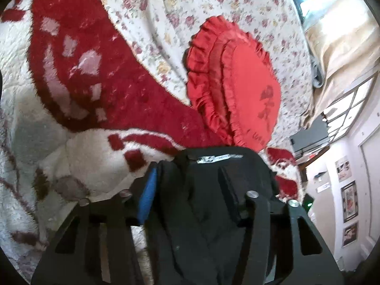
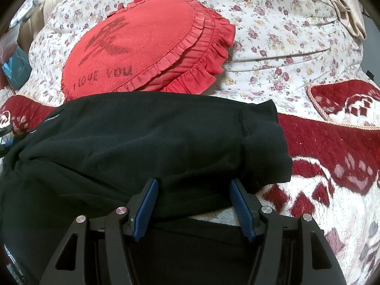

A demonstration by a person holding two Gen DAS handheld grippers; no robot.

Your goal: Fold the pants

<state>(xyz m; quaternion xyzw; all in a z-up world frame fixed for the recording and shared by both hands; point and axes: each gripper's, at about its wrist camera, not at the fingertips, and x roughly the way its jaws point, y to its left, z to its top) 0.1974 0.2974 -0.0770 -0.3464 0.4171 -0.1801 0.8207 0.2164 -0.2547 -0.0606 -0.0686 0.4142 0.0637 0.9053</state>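
The black pants [image 2: 133, 142] lie folded across the red-and-white fleece blanket [image 2: 332, 142], with a ribbed cuff [image 2: 268, 147] at the right end. My right gripper [image 2: 193, 190] stands wide over the near folded edge. Its blue pads [image 2: 148, 204] straddle the cloth without squeezing it, and the cloth runs on past both sides. In the left wrist view a thick bunch of the black pants [image 1: 204, 213] with a white label [image 1: 218, 159] fills my left gripper [image 1: 190, 178]. One blue pad [image 1: 148, 194] presses on it; cloth drapes over the other finger.
A red ruffled heart cushion [image 2: 142, 45] rests on the floral quilt [image 2: 285, 23] just beyond the pants. The same red cushion [image 1: 237, 78] and the fleece blanket [image 1: 95, 59] lie ahead of the left gripper. A wall with pictures [image 1: 349, 201] is at the right.
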